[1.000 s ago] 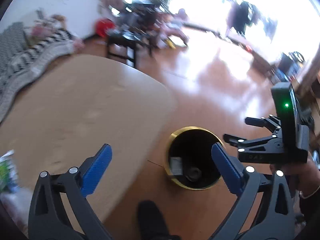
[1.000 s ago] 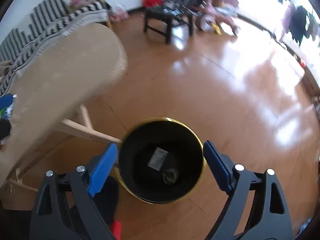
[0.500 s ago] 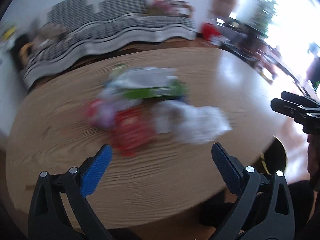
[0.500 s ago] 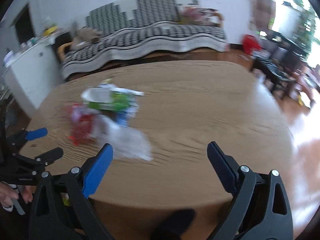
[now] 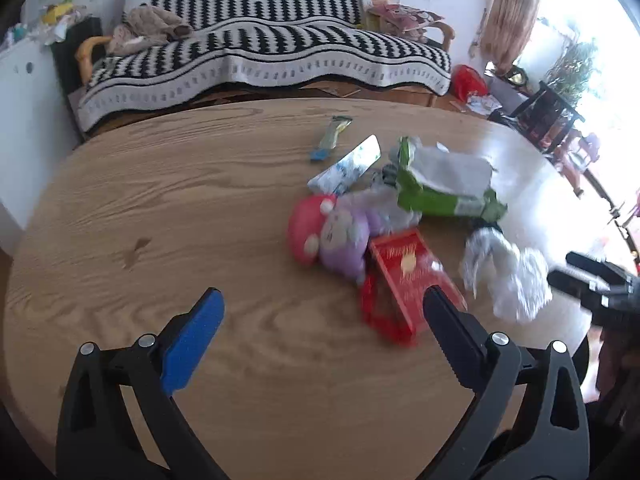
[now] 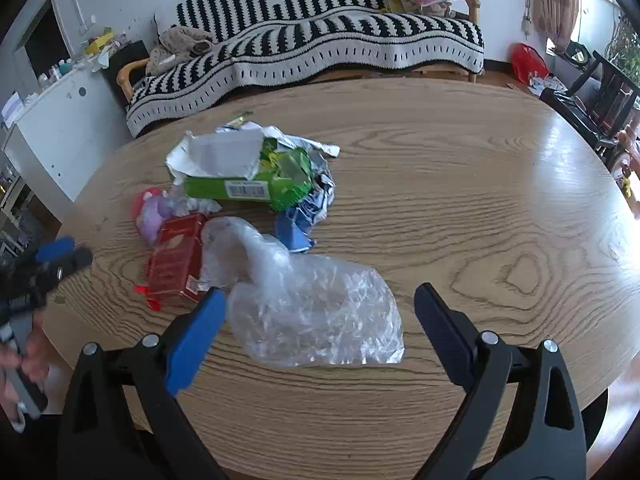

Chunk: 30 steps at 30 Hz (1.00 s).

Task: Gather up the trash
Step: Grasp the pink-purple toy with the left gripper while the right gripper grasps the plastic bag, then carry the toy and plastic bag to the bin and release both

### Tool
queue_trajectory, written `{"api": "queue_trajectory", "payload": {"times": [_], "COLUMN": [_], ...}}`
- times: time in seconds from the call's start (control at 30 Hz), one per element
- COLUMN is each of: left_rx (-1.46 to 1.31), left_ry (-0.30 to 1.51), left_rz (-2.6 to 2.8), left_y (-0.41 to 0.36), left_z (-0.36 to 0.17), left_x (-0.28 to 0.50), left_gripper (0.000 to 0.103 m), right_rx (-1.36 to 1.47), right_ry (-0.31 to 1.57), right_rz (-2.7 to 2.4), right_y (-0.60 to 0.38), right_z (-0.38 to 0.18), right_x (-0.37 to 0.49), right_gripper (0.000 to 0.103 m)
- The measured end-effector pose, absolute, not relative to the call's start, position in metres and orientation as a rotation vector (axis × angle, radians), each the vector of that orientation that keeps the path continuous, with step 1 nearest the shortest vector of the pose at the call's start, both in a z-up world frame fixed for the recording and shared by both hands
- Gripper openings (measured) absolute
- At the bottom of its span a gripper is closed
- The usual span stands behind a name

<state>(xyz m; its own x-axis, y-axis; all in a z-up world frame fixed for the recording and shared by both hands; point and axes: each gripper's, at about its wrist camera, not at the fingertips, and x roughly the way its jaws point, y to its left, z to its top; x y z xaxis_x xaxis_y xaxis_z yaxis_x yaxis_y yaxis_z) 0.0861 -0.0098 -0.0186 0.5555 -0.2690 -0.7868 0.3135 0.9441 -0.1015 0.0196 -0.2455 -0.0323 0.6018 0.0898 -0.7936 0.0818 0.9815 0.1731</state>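
Hovering over the wooden counter [image 6: 460,184] with fingers spread wide and empty, right gripper [image 6: 320,320] lining up on the crumpled clear plastic bag [image 6: 316,312] lying between its fingers, likely the nearest piece to lift. Facing the red carton [image 5: 404,280] from the other side, left gripper [image 5: 320,320] equally agape and holding nothing. Awaiting collection in one loose heap mid-counter: green snack bag [image 6: 248,176], blue wrapper [image 6: 304,216] and a pink-and-purple plush toy [image 5: 332,236], touching or overlapping.

Red box [image 6: 174,264], green wrapper [image 6: 256,184], clear plastic bag [image 6: 316,316], black-and-white striped sofa throw [image 6: 320,40].
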Motion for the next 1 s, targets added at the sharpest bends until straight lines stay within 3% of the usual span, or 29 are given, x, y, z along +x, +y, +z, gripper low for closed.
{"api": "queue_trajectory", "payload": {"times": [0.47, 0.5, 0.53, 0.57, 0.6, 0.63, 0.73, 1.0], "left_rx": [0.162, 0.149, 0.132, 0.115, 0.129, 0.138, 0.159, 0.130], "left_ry": [0.915, 0.912, 0.916, 0.924, 0.926, 0.919, 0.889, 0.878], "left_rz": [-0.366, -0.371, -0.384, -0.397, -0.373, -0.368, -0.353, -0.321], "left_y": [-0.046, -0.045, -0.044, -0.043, -0.044, -0.043, -0.039, -0.020], "left_z": [-0.071, -0.072, -0.071, -0.068, -0.065, -0.062, -0.048, -0.025], "left_x": [0.152, 0.152, 0.151, 0.151, 0.149, 0.147, 0.138, 0.122], "left_gripper": [0.094, 0.087, 0.072, 0.070, 0.066, 0.063, 0.059, 0.058], "right_rx": [0.101, 0.094, 0.087, 0.076, 0.074, 0.079, 0.091, 0.114], "right_ry": [1.026, 1.033, 1.042, 1.058, 1.066, 1.076, 1.045, 0.949], "right_rz": [0.013, 0.011, 0.015, 0.021, 0.026, 0.036, 0.044, 0.051], "right_y": [-0.229, -0.228, -0.227, -0.225, -0.224, -0.223, -0.223, -0.231], "right_z": [-0.067, -0.069, -0.072, -0.075, -0.077, -0.078, -0.070, -0.042], "right_x": [0.051, 0.053, 0.054, 0.055, 0.057, 0.058, 0.051, 0.042], "right_gripper": [0.091, 0.086, 0.075, 0.065, 0.037, 0.020, 0.010, 0.009]}}
